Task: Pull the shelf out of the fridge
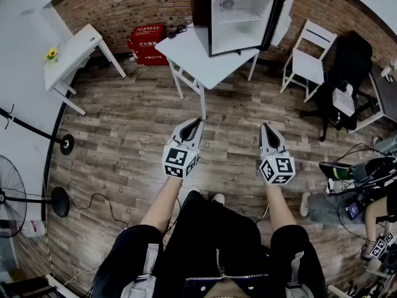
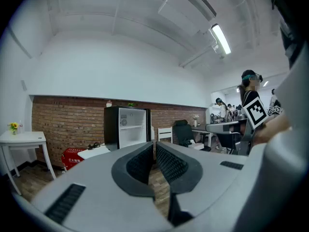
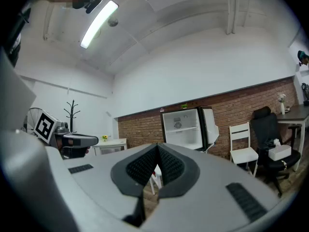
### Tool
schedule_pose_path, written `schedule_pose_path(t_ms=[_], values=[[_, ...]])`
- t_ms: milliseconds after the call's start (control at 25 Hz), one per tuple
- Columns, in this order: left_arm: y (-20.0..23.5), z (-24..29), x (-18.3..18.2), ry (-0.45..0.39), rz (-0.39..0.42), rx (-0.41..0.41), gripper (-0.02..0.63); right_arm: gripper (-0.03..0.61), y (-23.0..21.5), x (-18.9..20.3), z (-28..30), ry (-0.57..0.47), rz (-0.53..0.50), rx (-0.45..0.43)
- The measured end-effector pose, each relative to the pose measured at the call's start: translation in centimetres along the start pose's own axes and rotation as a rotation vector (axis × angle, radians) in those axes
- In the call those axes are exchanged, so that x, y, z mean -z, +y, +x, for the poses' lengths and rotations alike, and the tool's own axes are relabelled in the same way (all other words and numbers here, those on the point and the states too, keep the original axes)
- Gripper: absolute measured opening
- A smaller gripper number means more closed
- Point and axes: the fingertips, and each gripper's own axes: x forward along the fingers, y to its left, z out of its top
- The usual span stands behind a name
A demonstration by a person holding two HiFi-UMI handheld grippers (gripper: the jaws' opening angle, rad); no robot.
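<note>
The left gripper [image 2: 154,145] has its two ribbed jaws pressed together with nothing between them. The right gripper [image 3: 158,148] is likewise closed and empty. In the head view both are held side by side in front of the person's body, low over the wood-plank floor [image 1: 130,135], with their tips pointing forward toward the fridge. Each carries its marker cube at the back, and the person's bare forearms reach out from dark clothing behind them.

Well ahead of both grippers stands a white table [image 1: 208,67], and on it sits the small black fridge [image 1: 200,17]. Its door [image 1: 284,14] is swung open to the right, showing the white inside. The shelf [image 1: 239,16] lies across the upper part of that compartment, in place inside the fridge and far from either gripper.

To the right of the table a white chair [image 1: 310,58] stands against the brick wall [image 1: 124,5]. Further right is a black office chair [image 1: 350,61] with a white tissue box [image 1: 343,98] on its seat. Left of the table red boxes [image 1: 146,42] sit at the foot of the wall. Beyond them a white side table [image 1: 77,51] bears a small yellow flower [image 1: 51,54]. A standing fan [image 1: 9,207] is at the far left edge.
</note>
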Motion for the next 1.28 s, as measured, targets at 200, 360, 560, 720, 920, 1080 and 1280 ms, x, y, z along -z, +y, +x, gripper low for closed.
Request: schedule_pose_path(t_ms=[200,360,560,720,920,1080,1280], values=[[-0.2,0.0,0.4,0.003,-0.012,-0.007,0.032,0.003,-0.7,0.4,-0.7,-0.005,-0.006,0.017],[-0.5,-0.3,0.8,0.013,-0.015,0.002,0.029,0.003,-1.3,0.3,-1.1,-0.009,0.002,0.034],[-1.2,0.0,0.6,0.013,-0.016,0.008,0.026,0.003,-1.3,0.0,-1.3,-0.003,-0.017,0.018],[-1.9,0.2,0.3,0.007,-0.017,0.003,0.026,0.003,-1.7,0.2,-1.9,-0.002,-0.011,0.009],[-2.7,0.6,0.6,0.010,-0.019,0.009,0.026,0.003,-2.8,0.5,-2.3,-0.004,0.002,0.026],[-2.6,2.2,0.5,0.010,-0.023,0.013,0.026,0.005,-3.8,0.4,-1.8,-0.004,0.003,0.029],[-2.6,5.3,0.1,0.002,-0.020,0.032,0.026,0.003,-5.6,0.2,-0.5,-0.002,0.003,0.033]])
